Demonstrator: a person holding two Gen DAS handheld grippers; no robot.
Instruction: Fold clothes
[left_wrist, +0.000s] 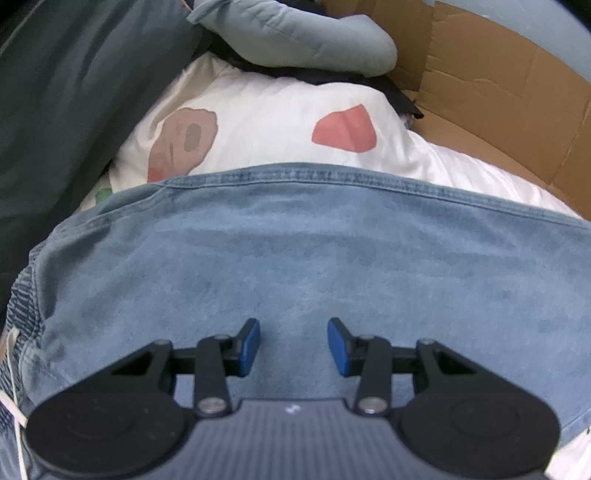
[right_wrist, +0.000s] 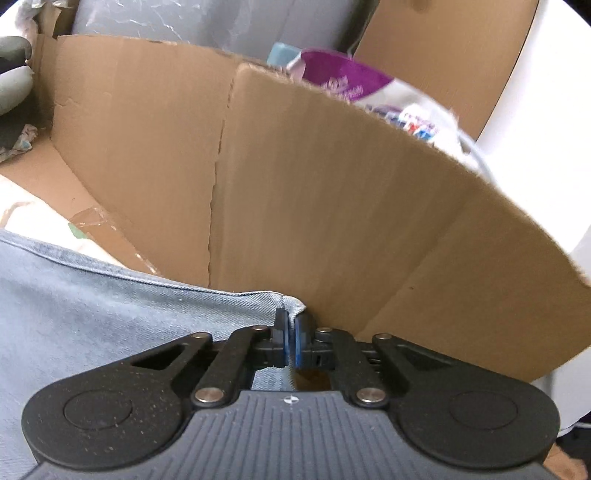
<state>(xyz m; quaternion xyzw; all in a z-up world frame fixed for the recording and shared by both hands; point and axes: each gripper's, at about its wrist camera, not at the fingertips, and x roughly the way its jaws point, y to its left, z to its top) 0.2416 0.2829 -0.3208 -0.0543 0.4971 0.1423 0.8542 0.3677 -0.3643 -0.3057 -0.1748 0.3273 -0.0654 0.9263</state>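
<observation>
A light blue denim garment (left_wrist: 295, 258) lies spread across the lower half of the left wrist view, its stitched hem running along the top. My left gripper (left_wrist: 293, 347) hovers over the middle of the denim with its blue pads apart and nothing between them. In the right wrist view the same denim garment (right_wrist: 92, 314) fills the lower left. My right gripper (right_wrist: 291, 332) is shut on the denim's hemmed corner, right against a cardboard wall.
A white pillow with pink and brown prints (left_wrist: 266, 125) lies beyond the denim, with a grey-blue cushion (left_wrist: 303, 40) behind it. A cardboard box wall (right_wrist: 351, 192) stands close ahead of my right gripper; the cardboard box (left_wrist: 498, 103) also shows at upper right. Dark fabric (left_wrist: 66, 103) borders the left.
</observation>
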